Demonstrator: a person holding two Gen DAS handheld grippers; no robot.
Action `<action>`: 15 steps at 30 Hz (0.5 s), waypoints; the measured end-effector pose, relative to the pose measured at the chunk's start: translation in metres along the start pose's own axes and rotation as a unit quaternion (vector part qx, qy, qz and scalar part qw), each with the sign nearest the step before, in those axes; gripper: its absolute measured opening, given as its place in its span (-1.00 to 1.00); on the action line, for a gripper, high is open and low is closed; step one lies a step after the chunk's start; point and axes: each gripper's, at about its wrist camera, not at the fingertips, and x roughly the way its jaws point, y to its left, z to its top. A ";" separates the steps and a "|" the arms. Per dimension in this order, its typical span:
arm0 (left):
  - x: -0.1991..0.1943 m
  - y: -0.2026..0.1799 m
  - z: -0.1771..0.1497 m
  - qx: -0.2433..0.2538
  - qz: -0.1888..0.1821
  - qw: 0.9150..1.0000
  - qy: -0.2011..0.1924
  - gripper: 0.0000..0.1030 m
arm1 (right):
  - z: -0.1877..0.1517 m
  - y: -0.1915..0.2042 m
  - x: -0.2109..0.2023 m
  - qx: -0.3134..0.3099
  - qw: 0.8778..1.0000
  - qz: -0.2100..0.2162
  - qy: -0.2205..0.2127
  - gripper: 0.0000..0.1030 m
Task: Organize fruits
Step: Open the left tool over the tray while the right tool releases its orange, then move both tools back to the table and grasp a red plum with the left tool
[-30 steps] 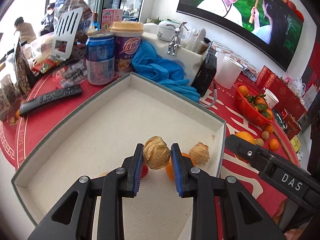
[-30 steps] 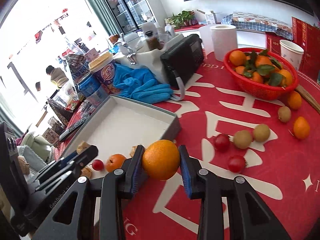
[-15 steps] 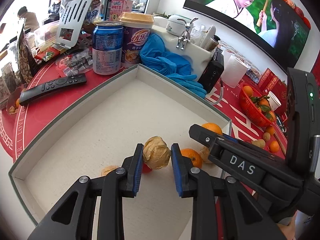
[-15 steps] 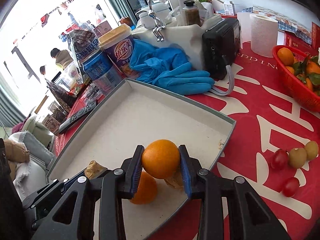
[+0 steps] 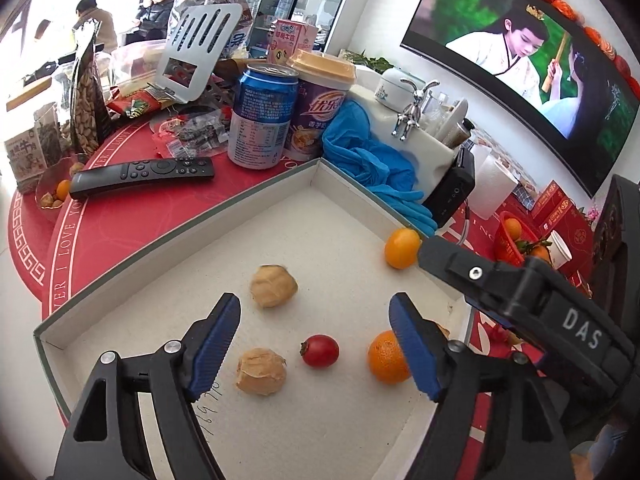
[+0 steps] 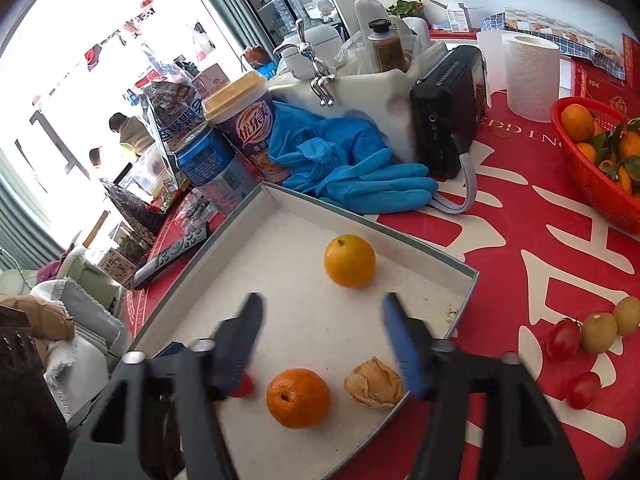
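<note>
A shallow white tray [image 5: 192, 248] [image 6: 460, 276] holds the fruit. In the left wrist view a husked physalis [image 5: 273, 286] lies ahead of my open, empty left gripper [image 5: 316, 340], with a second physalis [image 5: 260, 371], a cherry tomato [image 5: 320, 351] and a mandarin [image 5: 386, 358] near the fingers. My right gripper [image 6: 324, 344] is open and empty above the tray; an orange [image 6: 349, 261] [image 5: 401, 242] rests ahead of it. The mandarin [image 6: 298, 398] and a physalis [image 6: 374, 382] lie under it.
On the red tablecloth right of the tray lie cherry tomatoes [image 6: 563, 338] and kiwi berries [image 6: 599, 332], and a red basket [image 6: 592, 184] of mandarins. Behind the tray stand a blue can [image 5: 262, 120], a purple cup [image 5: 320, 112], blue gloves [image 6: 352, 168], a black radio [image 6: 448, 112] and a remote [image 5: 142, 174].
Both grippers have opened over the tray. The left one let go of the physalis and the right one let go of the orange; both fruits now lie in the tray.
</note>
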 end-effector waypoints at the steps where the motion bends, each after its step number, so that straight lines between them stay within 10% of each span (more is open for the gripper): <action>1: 0.000 0.000 0.000 0.002 0.004 1.000 -0.001 0.59 | 0.001 -0.001 -0.005 0.003 1.000 0.008 -0.008 0.92; 15: -0.017 -0.037 -0.009 0.059 -0.059 0.996 -0.023 0.62 | -0.004 -0.033 -0.061 0.050 0.997 -0.029 -0.047 0.99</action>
